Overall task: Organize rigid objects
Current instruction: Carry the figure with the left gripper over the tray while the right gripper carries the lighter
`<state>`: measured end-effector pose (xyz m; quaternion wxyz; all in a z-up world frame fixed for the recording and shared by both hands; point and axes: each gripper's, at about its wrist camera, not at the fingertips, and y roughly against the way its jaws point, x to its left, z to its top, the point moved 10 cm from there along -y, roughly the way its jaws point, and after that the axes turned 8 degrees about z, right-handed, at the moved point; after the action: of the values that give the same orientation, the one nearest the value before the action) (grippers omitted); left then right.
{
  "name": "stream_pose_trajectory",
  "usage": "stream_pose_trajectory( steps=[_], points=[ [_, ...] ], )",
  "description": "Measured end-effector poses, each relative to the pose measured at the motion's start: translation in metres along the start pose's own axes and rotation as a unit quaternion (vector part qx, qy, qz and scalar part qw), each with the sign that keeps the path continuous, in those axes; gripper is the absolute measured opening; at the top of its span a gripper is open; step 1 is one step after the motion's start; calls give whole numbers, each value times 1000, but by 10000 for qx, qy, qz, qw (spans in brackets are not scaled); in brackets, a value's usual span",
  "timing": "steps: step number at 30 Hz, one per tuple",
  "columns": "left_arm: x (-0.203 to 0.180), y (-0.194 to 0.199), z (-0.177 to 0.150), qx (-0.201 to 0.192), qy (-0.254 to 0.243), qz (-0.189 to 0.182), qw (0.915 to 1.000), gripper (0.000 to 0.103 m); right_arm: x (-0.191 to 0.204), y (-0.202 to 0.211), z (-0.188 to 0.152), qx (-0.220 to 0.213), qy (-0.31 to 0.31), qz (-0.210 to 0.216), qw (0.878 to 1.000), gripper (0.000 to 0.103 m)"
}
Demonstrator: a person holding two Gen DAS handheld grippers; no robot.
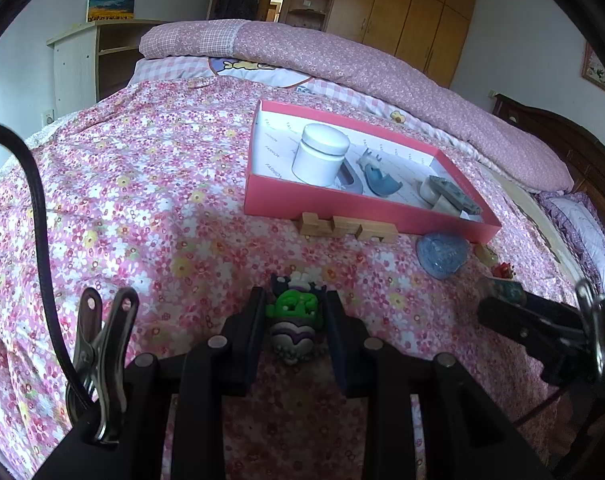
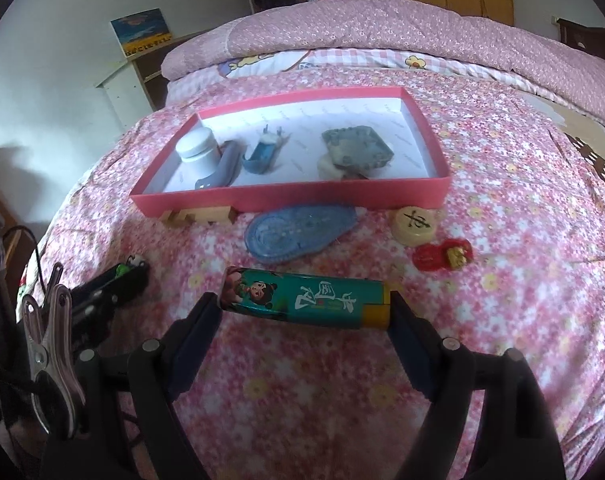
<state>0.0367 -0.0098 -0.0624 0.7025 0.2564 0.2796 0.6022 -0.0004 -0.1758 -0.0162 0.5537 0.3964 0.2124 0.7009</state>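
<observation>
Now the right gripper (image 2: 304,312) holds the long teal tin tube (image 2: 304,298) by its two ends, lying sideways, with the pink cardboard box (image 2: 302,200) straight ahead, while the left gripper (image 1: 293,320) pinches a small green toy figure (image 1: 296,320).

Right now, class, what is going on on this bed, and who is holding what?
A person is sorting small things into a pink tray on the flowered bedspread. The left gripper is shut on a green and purple figurine. The right gripper grips a teal tube by its ends. A white jar and a few other pieces already lie in the tray; a blue oval case, a round game piece and wooden blocks still lie outside.
</observation>
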Motion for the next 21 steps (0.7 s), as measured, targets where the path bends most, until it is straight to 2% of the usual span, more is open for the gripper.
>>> stream_pose_trajectory(
  steps=[11,21],
  points=[
    [-1,1,-1,104,31,-33,9999,30,-9,8,-8,-19,-40,90,9999,83],
    [-7,9,14,28,37,-105,9999,30,-13,10,-8,-31,-115,130,9998,83]
  ],
)
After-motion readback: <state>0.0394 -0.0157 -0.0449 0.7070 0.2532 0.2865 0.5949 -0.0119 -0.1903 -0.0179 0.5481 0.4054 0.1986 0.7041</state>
